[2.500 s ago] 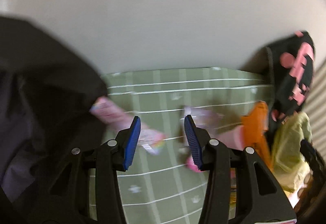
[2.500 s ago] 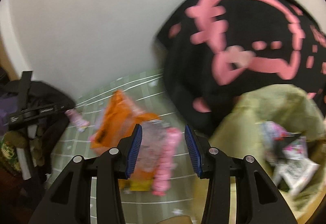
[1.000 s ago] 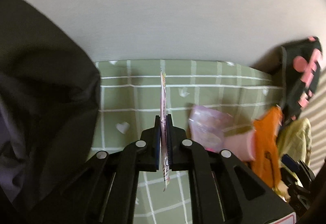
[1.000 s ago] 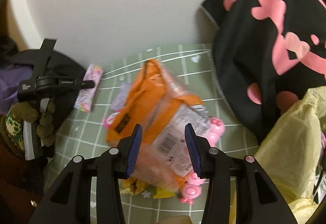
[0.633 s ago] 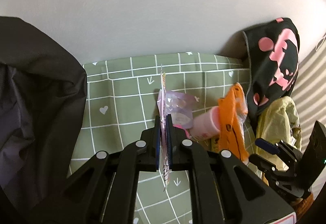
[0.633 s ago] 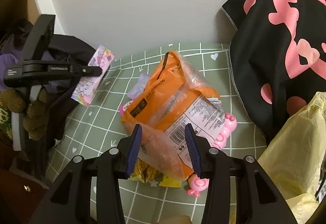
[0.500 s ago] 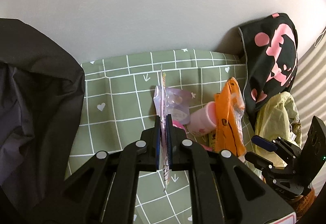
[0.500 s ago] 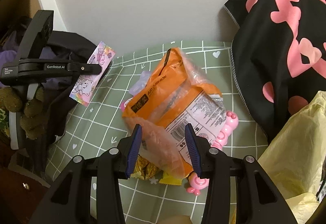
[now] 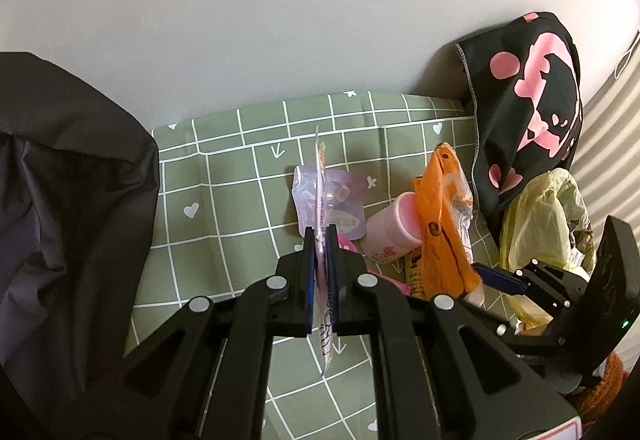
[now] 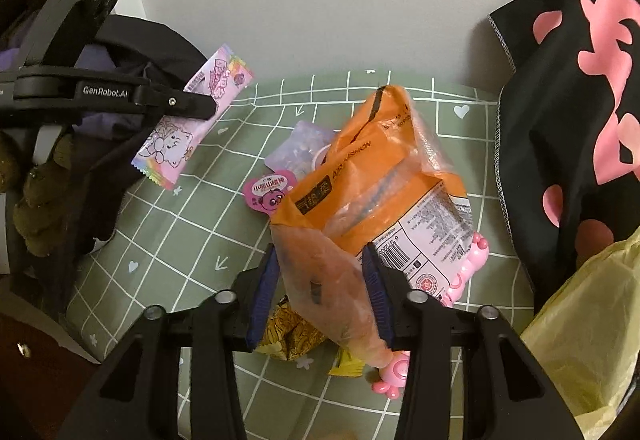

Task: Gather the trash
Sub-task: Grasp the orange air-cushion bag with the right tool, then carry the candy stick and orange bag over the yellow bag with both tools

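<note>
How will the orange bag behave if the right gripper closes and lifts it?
The orange bag looks like thin crinkled film, so it will probably crumple and droop. It seems mostly empty, so likely light. The right gripper is open around its clear end, which may slip. Wrappers underneath could shift.

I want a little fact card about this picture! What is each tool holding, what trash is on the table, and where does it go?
left tool: shut on the pink candy wrapper, lifted off the cloth
right tool: open, its tips either side of the orange snack bag
table cover: green checked cloth
trash on cloth: purple pouch, round pink lid, pink bottle, yellow wrapper
likely bin: yellow plastic bag, at the right
nearby: black and pink fabric
</note>
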`<state>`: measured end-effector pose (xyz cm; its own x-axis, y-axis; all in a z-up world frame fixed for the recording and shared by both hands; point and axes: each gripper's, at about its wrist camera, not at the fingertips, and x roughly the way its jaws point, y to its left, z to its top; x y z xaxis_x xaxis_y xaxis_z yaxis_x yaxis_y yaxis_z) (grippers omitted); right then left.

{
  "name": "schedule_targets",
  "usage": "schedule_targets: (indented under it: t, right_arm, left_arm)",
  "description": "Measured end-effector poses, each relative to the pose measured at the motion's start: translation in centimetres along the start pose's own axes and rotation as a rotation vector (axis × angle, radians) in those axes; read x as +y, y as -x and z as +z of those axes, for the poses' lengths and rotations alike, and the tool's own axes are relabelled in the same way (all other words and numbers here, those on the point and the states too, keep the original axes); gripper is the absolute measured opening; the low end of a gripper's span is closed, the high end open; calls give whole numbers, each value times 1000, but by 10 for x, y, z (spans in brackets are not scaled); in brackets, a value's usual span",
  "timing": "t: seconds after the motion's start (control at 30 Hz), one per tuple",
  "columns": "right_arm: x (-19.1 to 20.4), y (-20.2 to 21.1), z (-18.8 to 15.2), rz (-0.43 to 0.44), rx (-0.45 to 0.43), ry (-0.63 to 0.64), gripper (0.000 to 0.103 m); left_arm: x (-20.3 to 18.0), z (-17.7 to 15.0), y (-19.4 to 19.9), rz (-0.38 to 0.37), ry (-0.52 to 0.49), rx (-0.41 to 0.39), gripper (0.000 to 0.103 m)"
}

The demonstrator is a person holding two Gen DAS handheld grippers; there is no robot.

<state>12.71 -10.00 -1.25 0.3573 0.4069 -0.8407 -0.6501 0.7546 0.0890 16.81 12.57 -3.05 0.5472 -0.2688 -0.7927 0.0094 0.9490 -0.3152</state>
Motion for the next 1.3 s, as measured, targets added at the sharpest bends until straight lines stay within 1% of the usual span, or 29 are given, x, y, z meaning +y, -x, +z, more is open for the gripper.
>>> schedule_targets:
  t: [0.07, 0.13, 0.23, 0.33, 0.43, 0.5, 0.63, 0.73, 0.83, 0.93, 1.03, 1.1, 1.17, 1.23, 1.3]
  right_arm:
    - [0, 4, 2, -20, -12, 3, 18]
    - [-3, 9, 5, -12, -21, -19, 16]
    - [-10, 18, 10, -4, -39, -46, 15]
    - [-18, 32, 21, 24, -69, -97, 14]
    - [-24, 49, 34, 14, -117, -132, 14]
    - [-28, 57, 38, -3, -134, -162, 14]
    - [-34, 67, 38, -44, -144, -228, 14]
    - [-34, 71, 33, -99, -134, -273, 14]
    - [-35, 77, 26, -104, -128, -315, 14]
    - [-23, 74, 18, -83, -104, -271, 14]
    - [-19, 61, 13, -44, -86, -249, 14]
    - [-17, 53, 9, -23, -78, -240, 14]
    - [-14, 49, 8, -11, -79, -229, 14]
    - [-9, 51, 10, 5, -89, -208, 14]
    - [-3, 57, 14, 6, -98, -173, 14]
  left_arm:
    - [-1, 0, 0, -1, -6, -2, 5]
    - [-1, -1, 2, -5, -6, -4, 5]
    - [1, 4, 5, -5, -2, -15, 5]
    - [4, 19, 10, -10, 9, -34, 5]
    - [-1, 34, 13, -14, -5, -57, 5]
    - [-7, 45, 10, -34, -21, -62, 5]
    - [-21, 59, -16, -102, -51, -28, 5]
    - [-29, 63, -37, -139, -67, 9, 5]
    - [-35, 59, -44, -149, -68, 17, 5]
    - [-38, 50, -42, -160, -73, 18, 5]
    - [-37, 35, -33, -124, -78, 17, 5]
    - [-33, 26, -24, -115, -73, 17, 5]
    - [-29, 15, -12, -73, -67, 13, 5]
    - [-26, 7, -1, -65, -48, 11, 5]
    - [-28, 3, 9, -49, -58, -6, 5]
